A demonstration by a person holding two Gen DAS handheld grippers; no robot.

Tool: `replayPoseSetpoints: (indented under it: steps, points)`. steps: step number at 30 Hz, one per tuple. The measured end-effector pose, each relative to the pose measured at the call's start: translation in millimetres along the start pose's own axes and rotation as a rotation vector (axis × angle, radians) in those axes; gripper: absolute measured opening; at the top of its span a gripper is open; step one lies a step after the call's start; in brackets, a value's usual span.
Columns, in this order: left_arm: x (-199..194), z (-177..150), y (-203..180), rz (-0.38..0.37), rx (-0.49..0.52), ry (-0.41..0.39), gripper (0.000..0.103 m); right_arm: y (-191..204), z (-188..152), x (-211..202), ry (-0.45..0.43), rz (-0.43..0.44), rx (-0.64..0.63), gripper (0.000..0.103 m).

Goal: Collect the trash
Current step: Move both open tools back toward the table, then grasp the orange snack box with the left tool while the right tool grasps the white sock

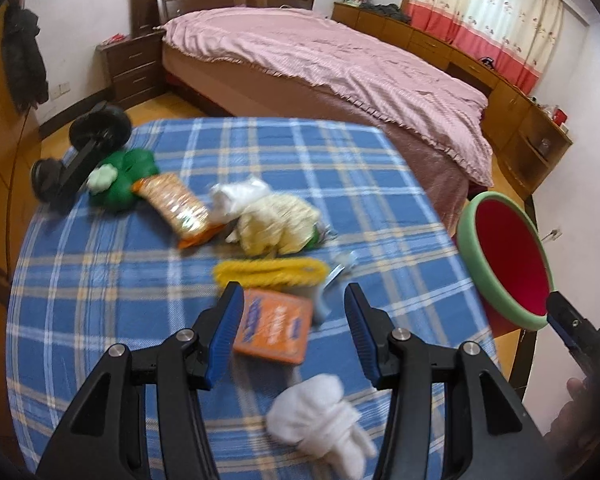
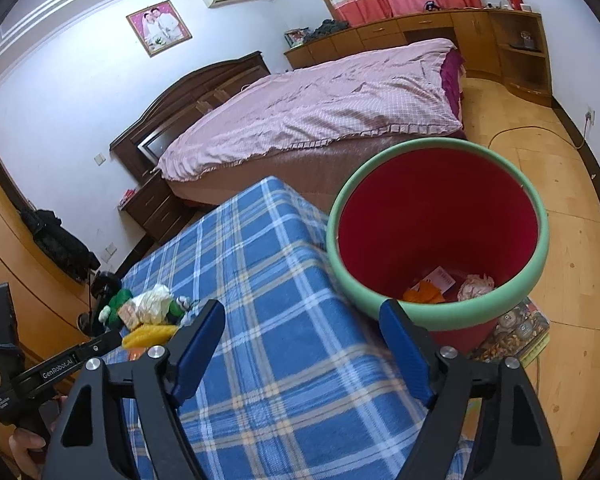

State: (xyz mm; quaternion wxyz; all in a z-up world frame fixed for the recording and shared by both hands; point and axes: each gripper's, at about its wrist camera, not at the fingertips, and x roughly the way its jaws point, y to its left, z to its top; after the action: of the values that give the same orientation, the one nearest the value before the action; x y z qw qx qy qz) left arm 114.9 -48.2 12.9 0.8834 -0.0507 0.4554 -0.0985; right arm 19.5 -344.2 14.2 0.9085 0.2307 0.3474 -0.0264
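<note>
Trash is scattered over the blue plaid tablecloth (image 1: 100, 280). My left gripper (image 1: 294, 308) hovers open over an orange box (image 1: 274, 328); the pads do not press on it. A crumpled white tissue (image 1: 320, 416) lies nearer, under the gripper body. Beyond the box lie a yellow wrapper (image 1: 268, 272), a pale crumpled wrapper (image 1: 276, 220), a white tissue (image 1: 240, 194) and an orange snack packet (image 1: 176, 204). A red bin with a green rim (image 2: 336, 248) stands off the table's right edge and holds some scraps (image 2: 476, 284). My right gripper (image 2: 302, 312) is open and empty, beside the bin.
A green plush toy (image 1: 124, 176) and a black wheeled exerciser (image 1: 100, 124) sit at the table's far left corner. A pink-covered bed (image 1: 320, 64) lies beyond the table. Under the bin lies a printed magazine (image 2: 516, 332) on the wooden floor.
</note>
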Motion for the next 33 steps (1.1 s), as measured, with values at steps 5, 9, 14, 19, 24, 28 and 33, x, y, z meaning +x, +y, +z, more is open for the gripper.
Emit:
replayPoseSetpoints:
  steps: [5, 9, 14, 19, 24, 28, 33]
  points:
    - [9.4, -13.7, 11.4, 0.0, -0.01, 0.036, 0.055, 6.2, -6.7, 4.7, 0.024, -0.007, -0.01, 0.083]
    - [18.0, -21.4, 12.1, -0.006, -0.003, 0.061, 0.058, 10.9, -13.2, 9.4, 0.046, -0.011, -0.018, 0.086]
    - [28.3, -25.9, 12.5, 0.007, 0.006, 0.073, 0.059, 16.2, -16.8, 13.7, 0.064, -0.014, -0.029, 0.087]
    - [35.9, -27.7, 10.6, 0.007, 0.011, 0.082, 0.059, 20.0, -20.7, 16.8, 0.078, -0.016, -0.037, 0.088]
    - [39.0, -28.8, 11.2, 0.008, 0.022, 0.068, 0.059, 23.4, -24.0, 18.7, 0.093, -0.014, -0.042, 0.088]
    - [37.0, -28.7, 15.0, -0.002, 0.009, 0.059, 0.054, 29.2, -26.2, 18.6, 0.098, -0.008, -0.055, 0.088]
    - [23.8, -28.9, 23.1, 0.006, -0.004, 0.035, 0.054, 38.6, -28.6, 16.4, 0.098, 0.005, -0.077, 0.088]
